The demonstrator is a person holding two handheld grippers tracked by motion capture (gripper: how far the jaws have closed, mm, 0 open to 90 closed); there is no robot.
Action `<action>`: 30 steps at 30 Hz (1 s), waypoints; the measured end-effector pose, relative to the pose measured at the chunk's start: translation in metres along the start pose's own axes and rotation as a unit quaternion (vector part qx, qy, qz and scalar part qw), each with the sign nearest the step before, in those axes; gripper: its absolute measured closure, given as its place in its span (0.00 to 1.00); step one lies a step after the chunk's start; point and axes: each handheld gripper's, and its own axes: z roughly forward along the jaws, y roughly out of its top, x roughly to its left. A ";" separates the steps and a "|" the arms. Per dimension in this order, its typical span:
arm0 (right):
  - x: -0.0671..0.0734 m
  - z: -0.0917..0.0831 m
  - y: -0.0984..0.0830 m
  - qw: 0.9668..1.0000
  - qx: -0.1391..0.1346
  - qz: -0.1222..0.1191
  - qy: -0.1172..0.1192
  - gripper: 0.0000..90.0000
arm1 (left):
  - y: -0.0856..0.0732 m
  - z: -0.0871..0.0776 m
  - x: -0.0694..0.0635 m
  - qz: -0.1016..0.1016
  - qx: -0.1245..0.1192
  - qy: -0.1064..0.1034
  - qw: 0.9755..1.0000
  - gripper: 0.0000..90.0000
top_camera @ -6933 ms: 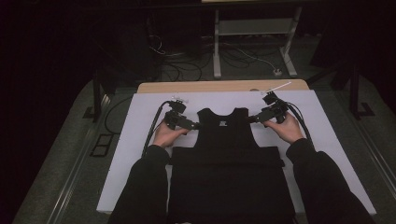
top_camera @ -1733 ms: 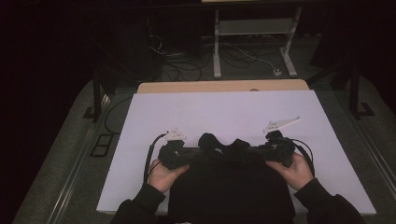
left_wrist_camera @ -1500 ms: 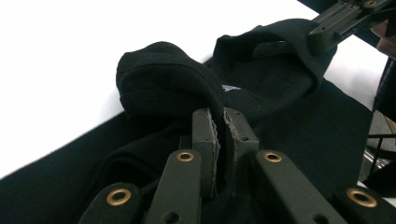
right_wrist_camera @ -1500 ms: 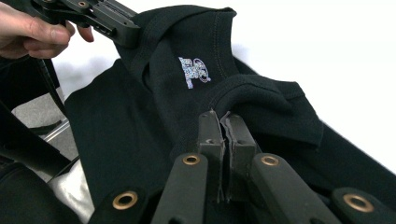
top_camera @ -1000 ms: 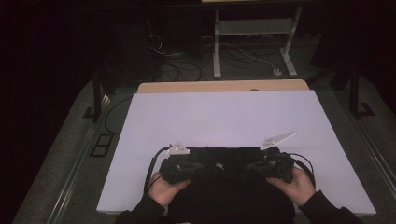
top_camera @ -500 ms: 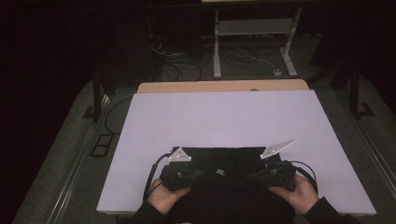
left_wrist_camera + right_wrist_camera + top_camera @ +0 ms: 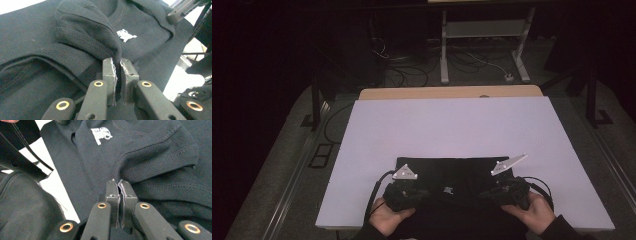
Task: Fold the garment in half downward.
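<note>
At the table's near edge, the left gripper point(image 7: 117, 75) and right gripper point(image 7: 119, 192) each pinch a fold of a black sleeveless top point(image 7: 452, 172), doubled over, with stitched hems and a small white logo point(image 7: 126, 35).

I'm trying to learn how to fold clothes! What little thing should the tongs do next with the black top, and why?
Probably open both tongs and let go. The left tongs and right tongs each pinch a shoulder of the black top, and the shoulders already lie folded down at the near edge of the white table, so the fold looks finished.
</note>
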 end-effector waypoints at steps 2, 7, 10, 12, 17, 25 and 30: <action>0.000 0.000 -0.001 1.000 0.001 -0.002 0.000 0.95 | -0.002 0.000 0.000 -0.004 0.002 -0.001 1.000 0.91; 0.001 0.000 -0.004 1.000 0.004 0.002 0.001 0.95 | -0.005 0.001 0.001 -0.010 0.007 -0.004 1.000 0.91; 0.002 0.001 -0.005 1.000 0.005 0.003 0.002 0.95 | -0.006 0.000 0.000 -0.010 0.008 -0.004 1.000 0.91; 0.002 0.001 -0.006 1.000 0.006 0.003 0.003 0.95 | -0.007 -0.001 -0.001 -0.011 0.009 -0.005 1.000 0.91; 0.002 0.001 -0.008 1.000 0.008 0.004 0.002 0.92 | -0.009 -0.001 0.000 -0.016 0.012 -0.008 1.000 0.90; 0.005 -0.002 -0.009 1.000 -0.002 -0.006 -0.014 0.77 | -0.010 -0.003 0.002 -0.014 0.009 0.000 1.000 0.81; 0.006 -0.006 -0.009 0.999 -0.016 -0.014 -0.026 0.67 | -0.009 -0.006 0.004 -0.015 0.005 -0.014 1.000 0.66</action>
